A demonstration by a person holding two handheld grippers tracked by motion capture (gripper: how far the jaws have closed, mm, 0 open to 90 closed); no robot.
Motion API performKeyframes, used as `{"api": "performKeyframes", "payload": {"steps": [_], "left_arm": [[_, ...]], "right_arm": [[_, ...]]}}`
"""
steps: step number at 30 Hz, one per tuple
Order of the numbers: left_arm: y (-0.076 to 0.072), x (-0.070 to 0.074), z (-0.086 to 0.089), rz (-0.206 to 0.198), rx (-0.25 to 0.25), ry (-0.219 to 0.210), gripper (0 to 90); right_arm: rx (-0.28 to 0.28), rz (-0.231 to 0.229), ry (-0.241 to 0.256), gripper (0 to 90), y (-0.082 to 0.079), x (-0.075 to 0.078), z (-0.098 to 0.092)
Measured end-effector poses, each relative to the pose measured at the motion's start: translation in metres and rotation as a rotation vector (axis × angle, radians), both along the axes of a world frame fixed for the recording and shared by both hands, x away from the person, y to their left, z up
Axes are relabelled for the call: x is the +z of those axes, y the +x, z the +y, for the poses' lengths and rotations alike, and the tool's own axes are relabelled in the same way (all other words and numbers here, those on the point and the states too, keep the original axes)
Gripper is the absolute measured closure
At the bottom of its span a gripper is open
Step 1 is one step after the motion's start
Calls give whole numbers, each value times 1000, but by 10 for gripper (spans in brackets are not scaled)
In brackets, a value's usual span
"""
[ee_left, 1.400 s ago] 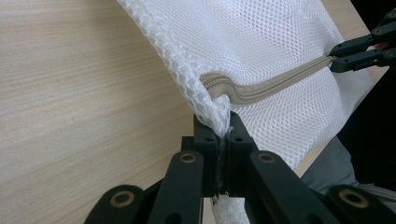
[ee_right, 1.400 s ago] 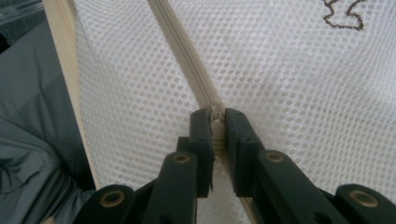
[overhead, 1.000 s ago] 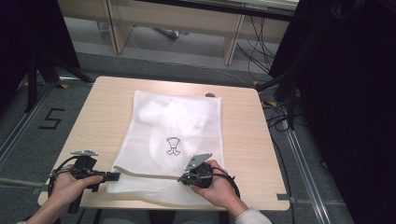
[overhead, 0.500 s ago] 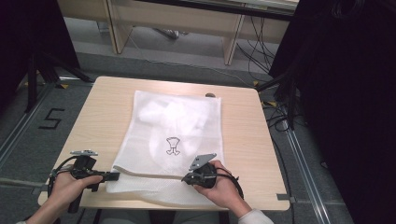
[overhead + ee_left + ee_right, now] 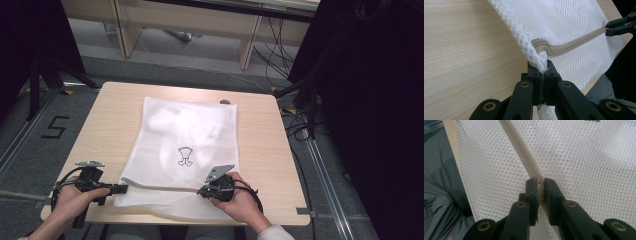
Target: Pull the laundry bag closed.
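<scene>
While my left claw (image 5: 543, 72) grips the mesh bag (image 5: 187, 150) corner at 9 o'clock, my right claw (image 5: 539, 185) pinches the zipper (image 5: 524, 157) pull, I judge mid-track.

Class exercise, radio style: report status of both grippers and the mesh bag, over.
Left gripper shut on mesh bag corner. Right gripper shut on zipper. Bag flat on table, zipper taut between grippers. Nothing in the way.

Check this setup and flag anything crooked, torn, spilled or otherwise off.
Nothing stands out. The white mesh bag lies flat and fairly square on the table, with no tear visible. The left gripper pinches its corner by the zipper; the right gripper is shut on the zipper.
</scene>
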State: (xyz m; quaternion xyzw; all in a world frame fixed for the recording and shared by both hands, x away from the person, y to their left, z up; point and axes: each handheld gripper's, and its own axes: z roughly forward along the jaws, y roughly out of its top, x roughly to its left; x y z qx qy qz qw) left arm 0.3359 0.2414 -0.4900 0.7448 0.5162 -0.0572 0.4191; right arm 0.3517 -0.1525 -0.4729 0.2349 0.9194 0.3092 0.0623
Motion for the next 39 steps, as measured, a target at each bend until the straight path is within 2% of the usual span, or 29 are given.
{"api": "performKeyframes", "payload": {"steps": [2, 4, 5, 6, 10, 11, 12, 14, 16, 17, 24, 27, 32, 33, 36, 38, 39], "left_arm": [[0, 0, 0, -1, 1, 5, 860], [0, 0, 1, 1, 2, 0, 860], [0, 0, 0, 1, 5, -4, 860], [0, 0, 0, 0, 2, 1, 860], [0, 0, 0, 0, 1, 3, 860], [0, 0, 1, 2, 2, -2, 861], [0, 0, 1, 2, 2, -2, 860], [0, -1, 0, -3, 11, 3, 860], [0, -1, 0, -1, 10, 1, 860], [0, -1, 0, -1, 8, 4, 860], [0, -1, 0, -1, 8, 3, 860], [0, -1, 0, 0, 7, 2, 860], [0, -1, 0, -2, 8, 4, 860], [0, -1, 0, -2, 7, 7, 860], [0, -1, 0, -4, 12, 9, 860], [0, -1, 0, -6, 17, 5, 860], [0, -1, 0, -7, 17, 9, 860]], "right_arm": [[-10, -2, -14, 828, 0, 0, -1], [-11, 10, -4, 828, 0, 0, -2], [-6, 9, -18, 827, 0, 1, -3], [-20, 15, -1, 827, 0, 1, -4], [-50, 30, -24, 828, -2, 3, -5], [-22, 3, -12, 828, 0, 0, -6], [-13, 7, -15, 827, 1, 1, -7], [-34, 18, -12, 828, -1, 1, -7], [-20, 9, 1, 828, 0, 0, -9], [-21, 7, -20, 827, 0, 1, -10], [-22, 5, -3, 827, -1, 0, -10], [-32, 19, -21, 827, -1, 2, -10], [-26, 30, -19, 827, -3, 2, -10], [-14, 5, -22, 828, -2, 2, -12], [-11, 9, -1, 828, -1, 0, -13], [-23, 1, -12, 828, -2, 0, -14], [-16, 14, -7, 828, -2, 0, -15]]}}
